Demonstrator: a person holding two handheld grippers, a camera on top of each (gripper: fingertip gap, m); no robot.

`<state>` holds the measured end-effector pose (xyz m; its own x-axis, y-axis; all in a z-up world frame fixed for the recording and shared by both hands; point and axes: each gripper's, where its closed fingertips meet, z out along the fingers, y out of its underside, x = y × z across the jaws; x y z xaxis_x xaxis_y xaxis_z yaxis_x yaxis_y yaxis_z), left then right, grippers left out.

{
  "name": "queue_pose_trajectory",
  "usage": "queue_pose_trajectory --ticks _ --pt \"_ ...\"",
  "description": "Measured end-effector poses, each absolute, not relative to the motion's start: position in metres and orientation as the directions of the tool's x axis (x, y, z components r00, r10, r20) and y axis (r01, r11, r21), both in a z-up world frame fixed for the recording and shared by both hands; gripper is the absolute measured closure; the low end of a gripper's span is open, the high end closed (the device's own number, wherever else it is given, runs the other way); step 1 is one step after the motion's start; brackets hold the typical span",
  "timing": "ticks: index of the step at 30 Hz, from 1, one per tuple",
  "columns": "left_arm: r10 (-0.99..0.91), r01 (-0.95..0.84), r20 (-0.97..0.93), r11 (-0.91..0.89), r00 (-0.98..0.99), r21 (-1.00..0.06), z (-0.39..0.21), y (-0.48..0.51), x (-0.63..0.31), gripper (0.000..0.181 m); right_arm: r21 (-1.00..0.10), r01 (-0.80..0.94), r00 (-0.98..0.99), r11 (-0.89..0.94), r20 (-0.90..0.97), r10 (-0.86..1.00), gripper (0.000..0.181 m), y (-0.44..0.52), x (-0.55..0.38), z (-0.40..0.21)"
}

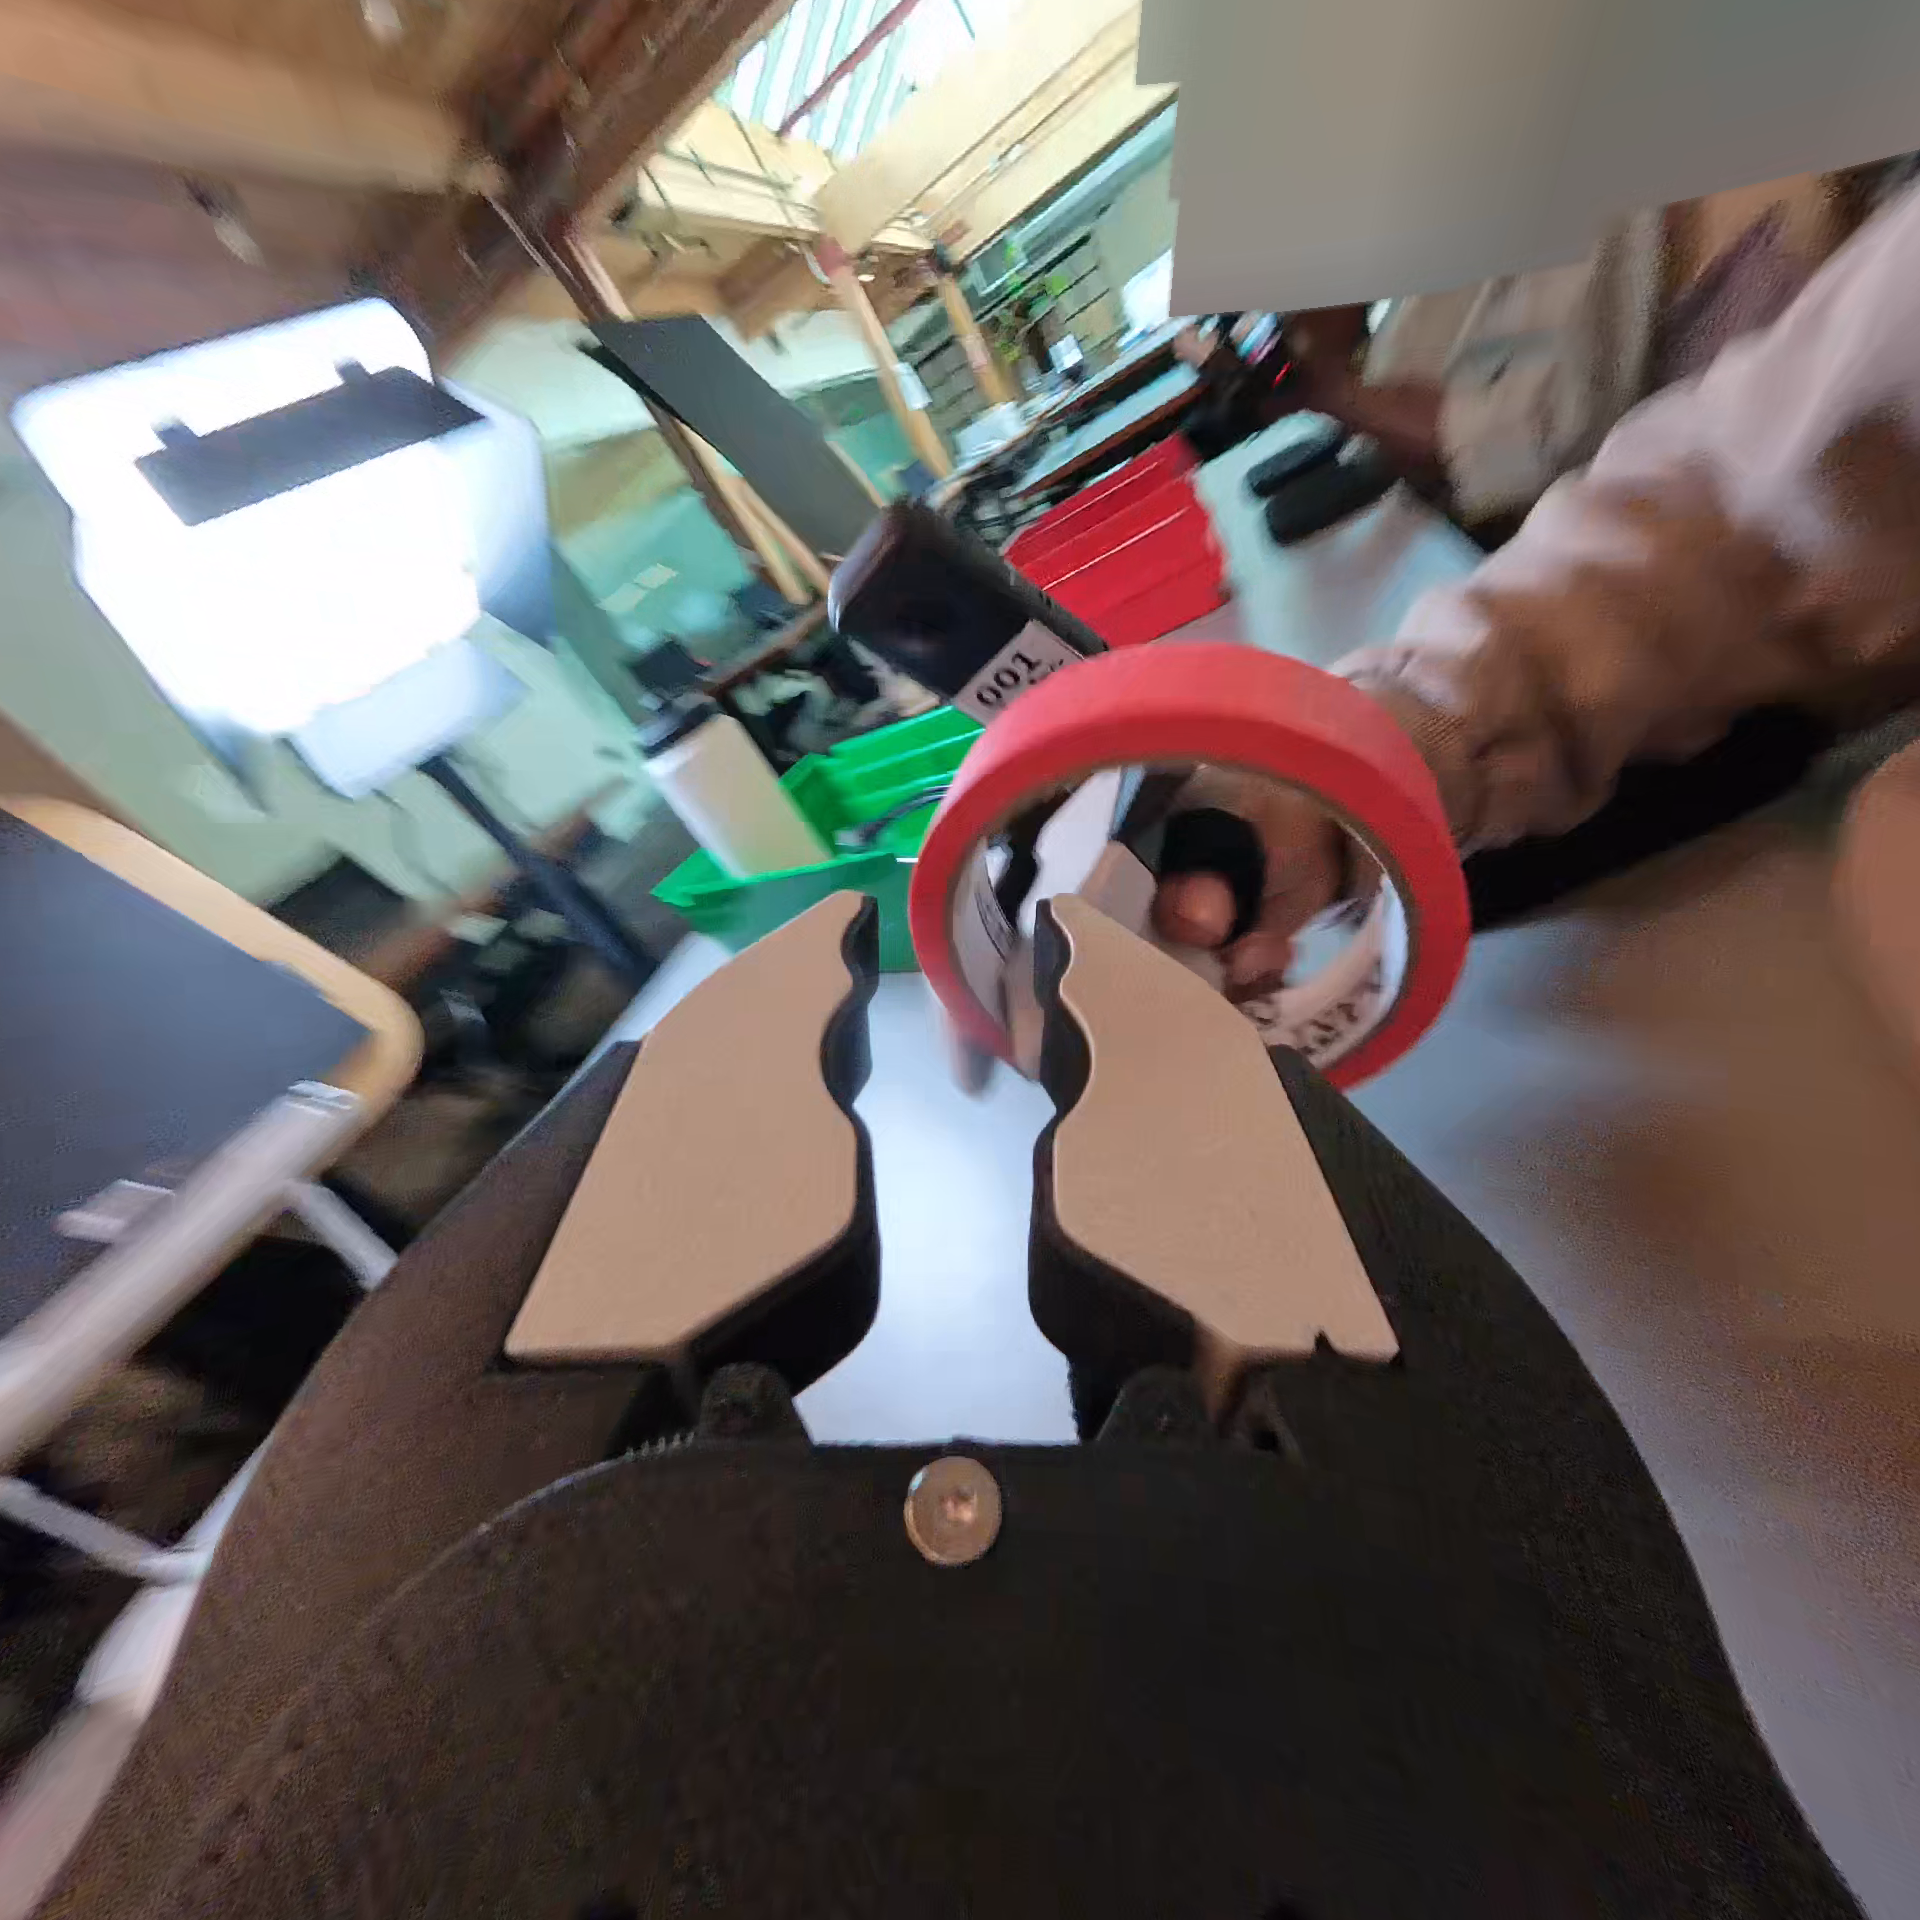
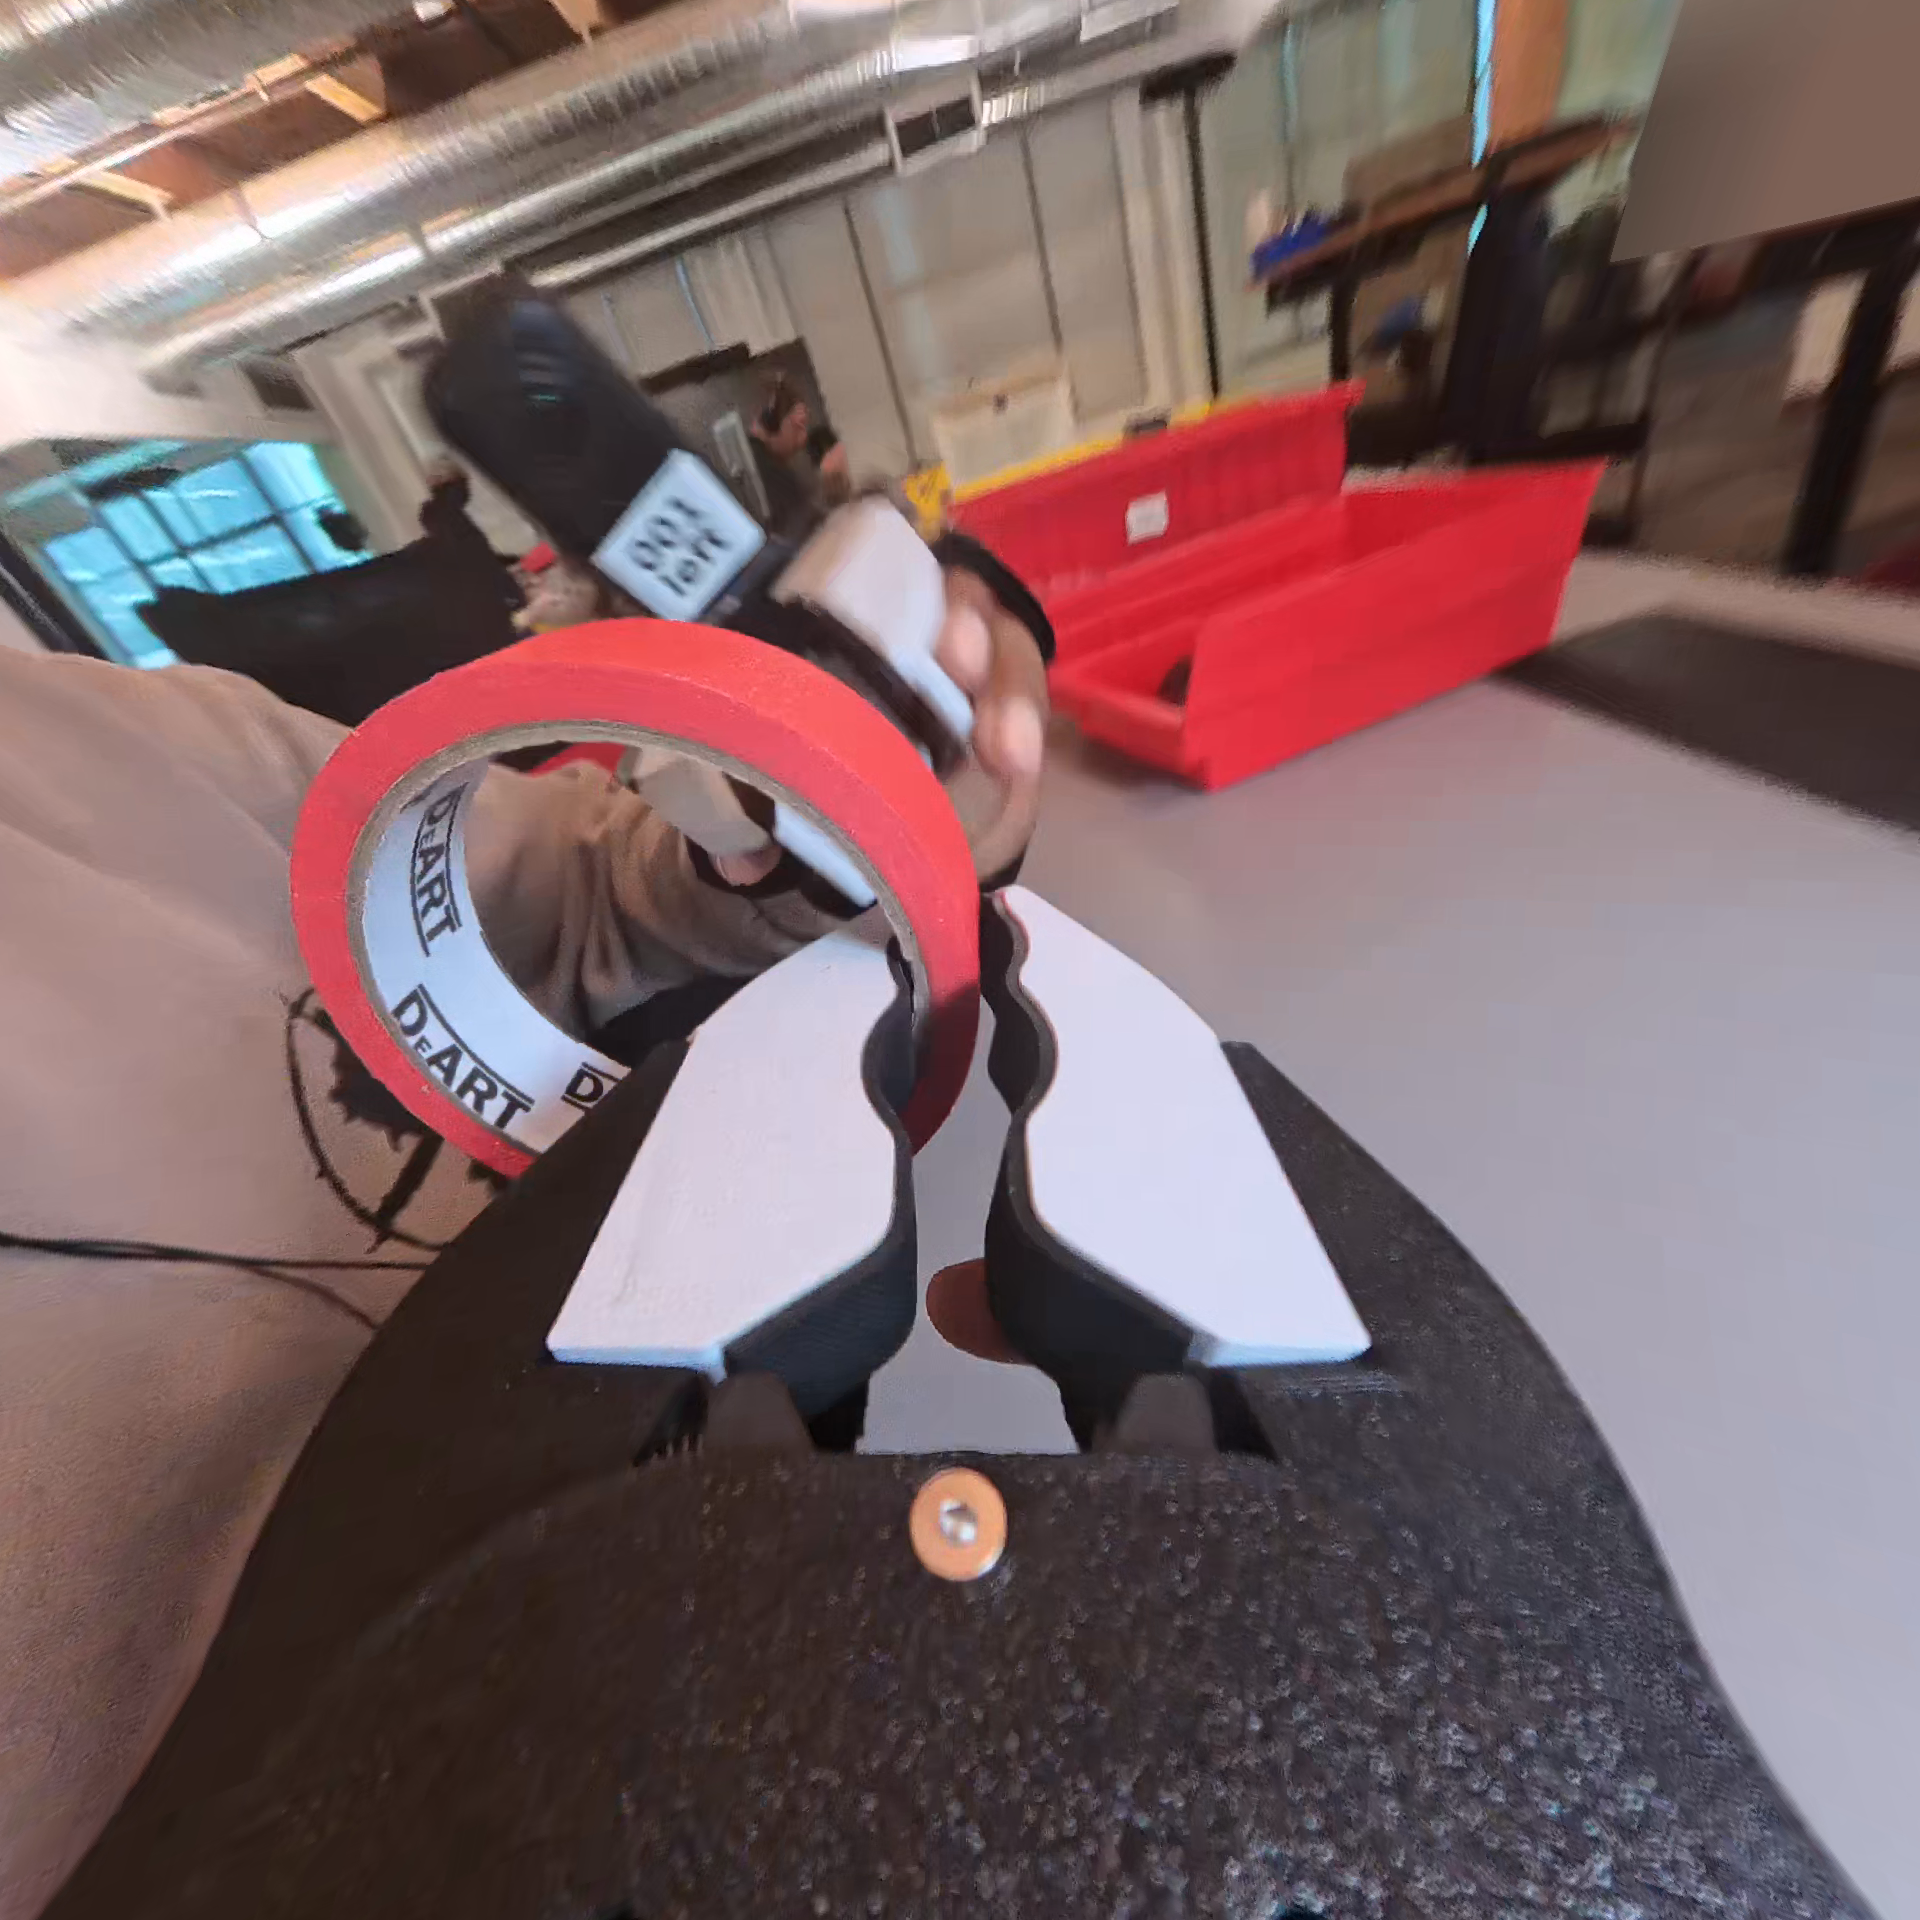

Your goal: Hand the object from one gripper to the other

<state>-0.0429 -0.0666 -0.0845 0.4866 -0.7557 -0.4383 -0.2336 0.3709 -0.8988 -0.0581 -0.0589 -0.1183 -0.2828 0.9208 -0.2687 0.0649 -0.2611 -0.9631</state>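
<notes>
A red roll of tape (image 2: 644,675) with a white inner core is held upright in the air above the table. My right gripper (image 2: 951,925) is shut on the roll's right wall, with one finger inside the ring and one outside. My left gripper (image 1: 956,920) is open. Its fingertips stand on either side of the near wall of the roll (image 1: 1195,696), one inside the ring, and do not press on it. The left gripper also shows behind the roll in the right wrist view (image 2: 831,707). A hand (image 1: 1205,894) on the right gripper shows through the ring.
A grey table (image 2: 1455,1039) lies below. Red bins (image 2: 1351,644) stand at its far side, and green bins (image 1: 831,831) with a white bottle (image 1: 727,800) beside them. A person's beige sleeve (image 1: 1662,582) is close on the right. A white machine (image 1: 291,520) stands at the left. Only a small space, under 4 cm, lies between the two pairs of fingers.
</notes>
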Motion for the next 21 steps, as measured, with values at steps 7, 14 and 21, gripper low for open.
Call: queue_pose_trajectory --ticks 7,14,21 --pt "-0.735 0.181 0.671 -0.649 0.098 -0.739 -0.102 -0.05 -0.052 0.146 -0.905 -0.059 0.122 0.421 0.412 0.903 0.169 -0.02 -0.024 -0.075" --pt "-0.462 0.155 0.88 -0.882 -0.107 -0.444 -0.139 -0.051 -0.021 0.135 -0.517 0.001 0.247 0.856 0.83 0.5 0.171 -0.056 -0.023 -0.066" --pt "-0.556 -0.079 0.831 -0.828 -0.011 -0.555 -0.171 -0.08 0.003 0.17 -0.161 0.065 0.215 0.985 0.966 0.143 0.171 -0.091 -0.039 -0.088"
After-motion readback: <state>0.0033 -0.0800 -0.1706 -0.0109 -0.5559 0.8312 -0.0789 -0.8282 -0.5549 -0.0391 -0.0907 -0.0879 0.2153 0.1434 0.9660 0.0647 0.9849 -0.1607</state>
